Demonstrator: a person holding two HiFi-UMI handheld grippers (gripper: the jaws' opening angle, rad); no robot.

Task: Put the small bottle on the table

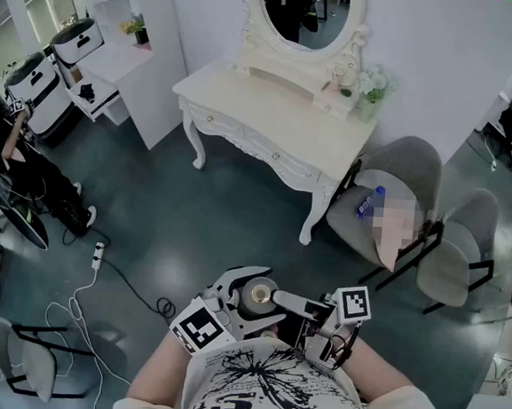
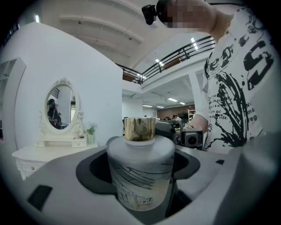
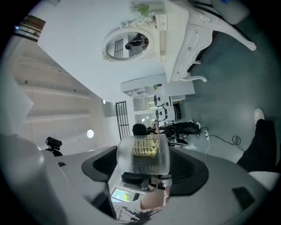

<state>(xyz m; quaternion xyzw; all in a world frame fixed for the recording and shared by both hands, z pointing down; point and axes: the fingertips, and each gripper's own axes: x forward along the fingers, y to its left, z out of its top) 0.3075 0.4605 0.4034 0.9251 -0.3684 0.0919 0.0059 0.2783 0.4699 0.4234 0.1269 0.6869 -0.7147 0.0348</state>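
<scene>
The small bottle, frosted white with a gold cap, hangs in the air close to my chest. It stands upright deep between the wide-spread jaws of my left gripper, which is shut on it. In the left gripper view the bottle fills the middle and its base sinks into the gap between the jaws. My right gripper points at it from the right. There the bottle shows small out at the tips, with room on both sides. The white dressing table stands well ahead.
An oval mirror and a flower vase are on the dressing table. Grey chairs stand to its right, one with a blue bottle on the seat. A cable lies on the dark floor at left, near a person.
</scene>
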